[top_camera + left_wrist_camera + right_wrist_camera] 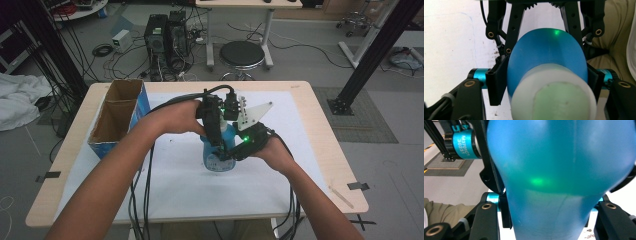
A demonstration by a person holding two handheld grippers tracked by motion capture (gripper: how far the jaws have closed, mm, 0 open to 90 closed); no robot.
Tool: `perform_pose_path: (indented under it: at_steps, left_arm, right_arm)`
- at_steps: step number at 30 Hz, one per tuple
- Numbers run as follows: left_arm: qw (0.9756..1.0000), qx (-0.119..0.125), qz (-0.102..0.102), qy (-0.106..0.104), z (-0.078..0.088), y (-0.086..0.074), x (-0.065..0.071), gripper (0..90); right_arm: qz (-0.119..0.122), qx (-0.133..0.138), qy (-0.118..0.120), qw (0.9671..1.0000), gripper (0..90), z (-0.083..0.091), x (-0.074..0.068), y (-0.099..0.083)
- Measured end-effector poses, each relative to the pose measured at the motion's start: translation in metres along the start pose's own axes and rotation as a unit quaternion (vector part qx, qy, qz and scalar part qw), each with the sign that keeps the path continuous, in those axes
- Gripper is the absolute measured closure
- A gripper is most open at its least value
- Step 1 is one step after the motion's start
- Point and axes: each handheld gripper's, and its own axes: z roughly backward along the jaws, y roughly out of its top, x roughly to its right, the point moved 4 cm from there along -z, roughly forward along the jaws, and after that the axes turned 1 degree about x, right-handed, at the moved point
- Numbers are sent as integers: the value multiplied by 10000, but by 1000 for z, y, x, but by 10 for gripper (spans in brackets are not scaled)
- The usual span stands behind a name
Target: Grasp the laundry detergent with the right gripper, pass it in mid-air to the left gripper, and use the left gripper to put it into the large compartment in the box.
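Claws meet on one blue bottle [220, 152] at the middle of the white-covered tabletop [300, 150]. Left claw [216, 142] comes down from above and is clamped on the bottle's upper part, its white cap [554, 95] nearest the camera. Right claw [235, 152] is clamped on the bottle's lower body from the side. An open cardboard box [117, 117] stands well left of both claws.
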Motion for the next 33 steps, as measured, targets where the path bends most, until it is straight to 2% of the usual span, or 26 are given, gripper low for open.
perform_pose_path:
  at_steps: [12, 16, 19, 23, 26, 29, 31, 33]
  left_arm:
    - [10000, -1, -48, -8, 0, 1, 3, 379]
    - [10000, 68, -53, -12, 2, 1, 4, 381]
    - [9999, 96, -61, -34, 3, 3, 4, 381]
    - [9999, 83, -63, -65, 5, 3, 4, 382]
    - [9999, 111, -25, -35, 10, 0, 4, 382]
    - [9998, 188, 31, -15, 16, -3, 3, 381]
    - [9998, 173, 61, 35, 18, -6, 3, 382]
    - [9997, 182, 134, 93, 21, -9, 2, 381]
  right_arm:
    - [29, -20, 19, 10000, 451, 0, -1, 0]
    - [25, -8, 37, 10000, 448, 1, -2, 0]
    - [60, -21, -31, 10000, 440, 2, -3, 2]
    - [16, -8, -137, 9999, 311, 7, -5, 6]
    - [82, -203, -190, 9996, 220, 13, -5, 2]
    - [184, -263, -228, 9992, 213, 20, -6, 0]
    - [101, -292, -307, 9991, 102, 24, -6, -1]
    - [-87, -332, -522, 9980, 102, 29, -3, -2]
